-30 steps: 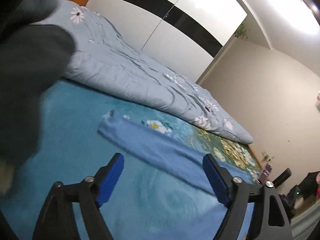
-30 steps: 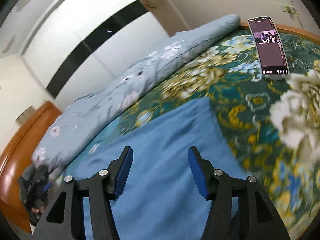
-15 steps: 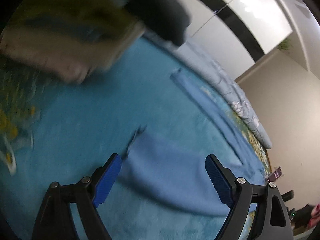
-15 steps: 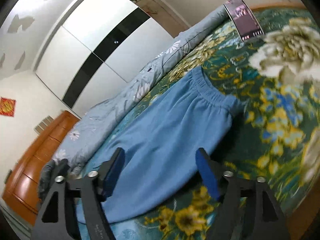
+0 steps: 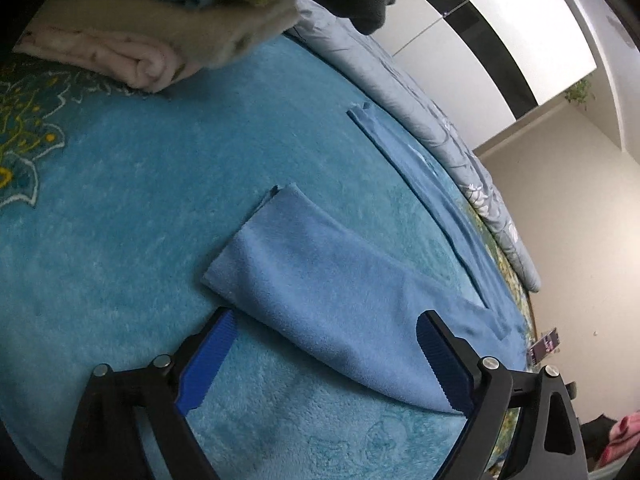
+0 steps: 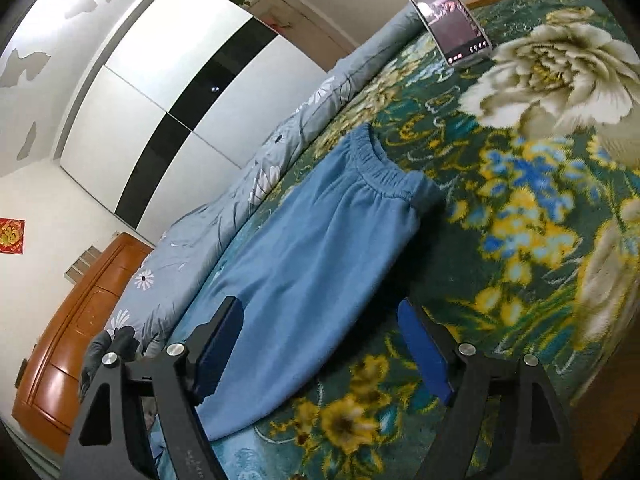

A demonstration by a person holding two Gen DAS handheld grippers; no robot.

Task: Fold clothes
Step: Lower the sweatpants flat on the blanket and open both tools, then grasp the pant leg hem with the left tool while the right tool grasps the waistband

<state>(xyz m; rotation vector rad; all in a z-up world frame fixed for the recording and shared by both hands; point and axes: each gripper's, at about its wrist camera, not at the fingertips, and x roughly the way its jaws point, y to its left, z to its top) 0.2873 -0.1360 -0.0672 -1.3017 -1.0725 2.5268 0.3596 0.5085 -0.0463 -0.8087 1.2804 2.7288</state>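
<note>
While the left gripper [image 5: 324, 344] is opening over one leg end of the blue trousers [image 5: 340, 280], gripping nothing, the right gripper [image 6: 320, 340] stands released near their waistband [image 6: 384, 168]; farther lie folded clothes [image 5: 152, 36] and a phone [image 6: 452, 24].

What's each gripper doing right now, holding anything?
Left gripper: jaws opening, empty, over a leg of the blue trousers.
Right gripper: open, empty, above the trousers near the waistband.
</note>
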